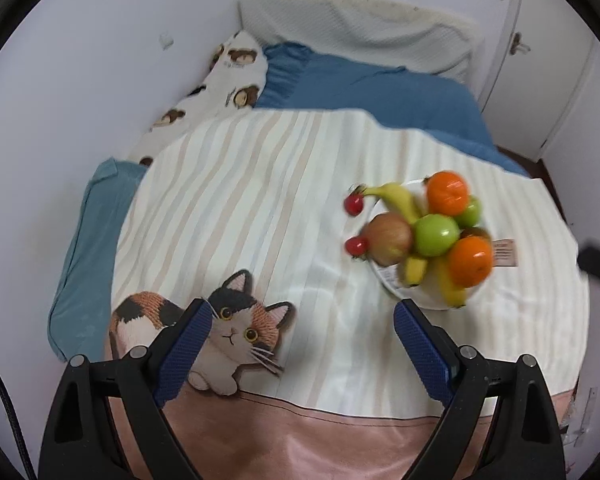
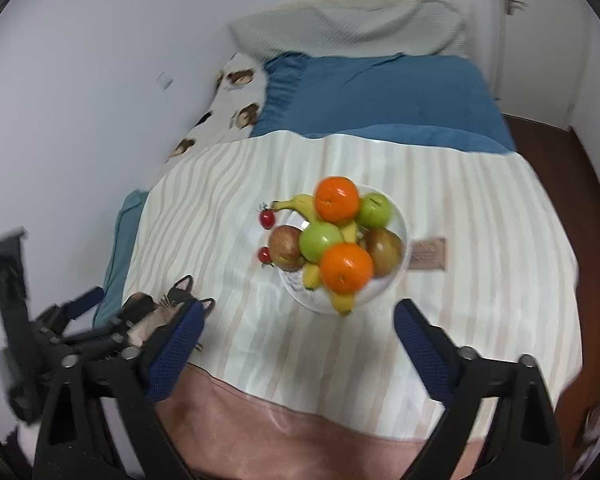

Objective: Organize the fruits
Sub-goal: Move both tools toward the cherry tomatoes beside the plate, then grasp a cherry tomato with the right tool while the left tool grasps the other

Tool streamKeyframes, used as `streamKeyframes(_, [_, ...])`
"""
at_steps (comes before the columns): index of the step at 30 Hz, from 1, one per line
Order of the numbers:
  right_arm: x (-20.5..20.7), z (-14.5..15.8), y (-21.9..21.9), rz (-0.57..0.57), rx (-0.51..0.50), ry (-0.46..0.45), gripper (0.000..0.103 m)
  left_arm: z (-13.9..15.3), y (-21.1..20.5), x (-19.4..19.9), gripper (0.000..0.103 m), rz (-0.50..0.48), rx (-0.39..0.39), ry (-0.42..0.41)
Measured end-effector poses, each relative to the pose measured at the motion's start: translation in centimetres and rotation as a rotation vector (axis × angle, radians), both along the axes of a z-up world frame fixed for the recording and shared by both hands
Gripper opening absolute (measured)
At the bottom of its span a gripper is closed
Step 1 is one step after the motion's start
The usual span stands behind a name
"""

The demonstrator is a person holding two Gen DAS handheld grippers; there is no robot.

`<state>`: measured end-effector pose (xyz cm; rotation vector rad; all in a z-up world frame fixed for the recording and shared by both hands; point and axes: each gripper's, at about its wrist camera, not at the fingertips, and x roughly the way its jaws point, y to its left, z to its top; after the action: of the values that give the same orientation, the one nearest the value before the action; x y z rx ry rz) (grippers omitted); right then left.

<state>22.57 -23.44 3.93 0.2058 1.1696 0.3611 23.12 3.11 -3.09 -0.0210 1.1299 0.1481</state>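
Fruit heaped on a white round plate [image 2: 396,276] mid-bed, on the cream striped quilt [image 2: 480,240], both claws spread and empty

The left claw [image 1: 300,344] and right claw [image 2: 298,346] hover short of the plate. The glossy orange [image 2: 346,267] looks hard, light and slippery: grip its widest part. Two small red cherry tomatoes [image 2: 267,218] lie loose just beside the plate's left rim; the quilt's near edge offers open room

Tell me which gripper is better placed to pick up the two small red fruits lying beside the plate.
Left, probably. The red fruits lie off the plate's left edge, the side where the left gripper hovers. The right gripper is open and empty too, but centred on the plate.
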Motion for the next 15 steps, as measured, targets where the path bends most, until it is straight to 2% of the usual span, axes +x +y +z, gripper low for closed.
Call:
streamKeyframes(1, [1.5, -0.3, 0.7, 0.031, 0.003, 0.014, 0.067, -0.6, 0.1, 0.2, 0.093, 0.005, -0.003, 0.008])
streamKeyframes(3, [3.7, -0.6, 2.1, 0.075, 0.026, 0.032, 0.065, -2.0, 0.4, 1.3, 0.093, 0.012, -0.032, 0.026])
streamKeyframes(6, [7.5, -2.4, 4.6, 0.134, 0.079, 0.109, 0.064, -4.0, 1.5, 2.9, 0.093, 0.044, -0.070, 0.064])
streamKeyframes(11, [13.5, -8.1, 9.3, 0.156, 0.139, 0.263, 0.064, -6.8, 3.9, 5.2, 0.093, 0.130, -0.046, 0.101])
streamKeyframes(15, [16.6, -13.0, 12.4, 0.151, 0.106, 0.335, 0.064, -8.3, 5.2, 6.4, 0.093, 0.165, -0.014, 0.124])
